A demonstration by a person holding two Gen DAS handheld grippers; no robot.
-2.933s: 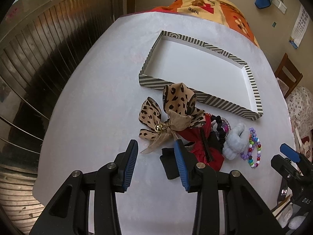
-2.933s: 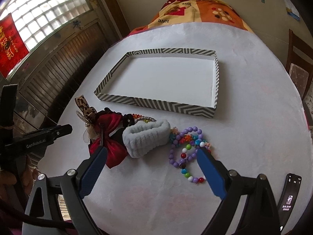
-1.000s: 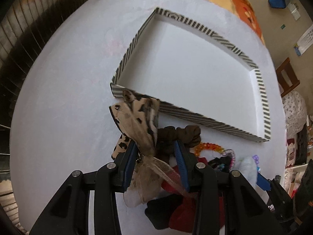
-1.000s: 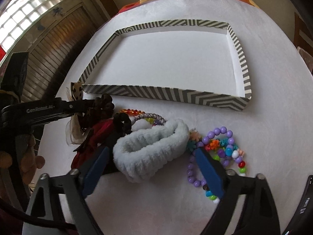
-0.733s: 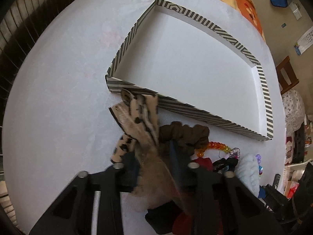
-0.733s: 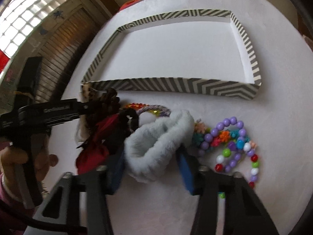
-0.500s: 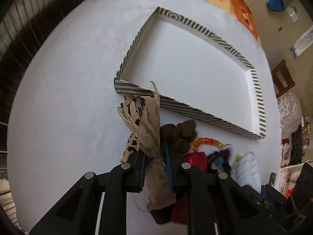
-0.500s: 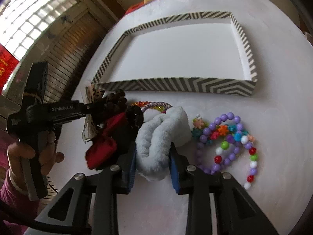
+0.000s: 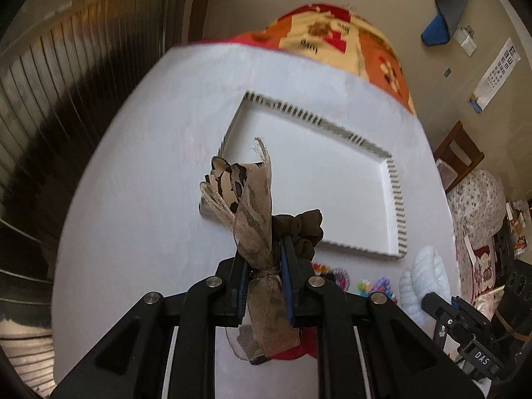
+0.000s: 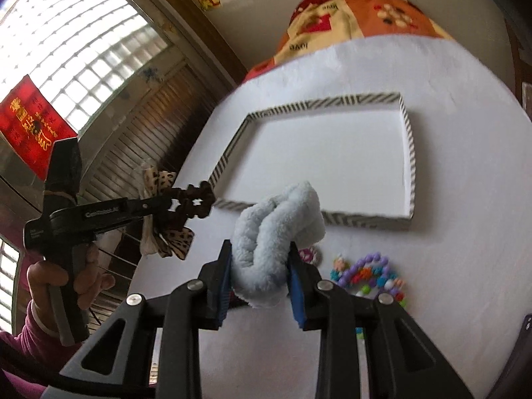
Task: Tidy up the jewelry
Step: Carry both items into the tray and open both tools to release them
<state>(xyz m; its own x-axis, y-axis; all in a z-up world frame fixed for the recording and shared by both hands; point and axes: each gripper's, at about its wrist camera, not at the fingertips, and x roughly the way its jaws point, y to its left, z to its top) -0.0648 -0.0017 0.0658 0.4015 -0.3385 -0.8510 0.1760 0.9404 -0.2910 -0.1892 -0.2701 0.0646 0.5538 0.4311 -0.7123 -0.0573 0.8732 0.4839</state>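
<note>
My left gripper [image 9: 264, 256] is shut on a leopard-print bow [image 9: 246, 206], and a brown scrunchie [image 9: 301, 229] hangs with it; both are lifted above the table. It also shows in the right wrist view [image 10: 186, 201] with the bow [image 10: 166, 219]. My right gripper [image 10: 259, 259] is shut on a fluffy pale-blue scrunchie [image 10: 279, 222] and holds it above the table. The empty striped-rim tray [image 10: 232, 153] lies ahead of both grippers; it also shows in the left wrist view [image 9: 395, 196].
Colourful bead bracelets [image 10: 369, 272] lie on the white table in front of the tray. A red bow [image 9: 292, 349] lies under my left gripper. A patterned blanket [image 10: 349, 10] is beyond the table, a wooden chair [image 9: 459, 153] at the right.
Both grippers closed on their items and lifted them off the table. The pile now shows fewer things, and both views tilt upward toward the tray.
</note>
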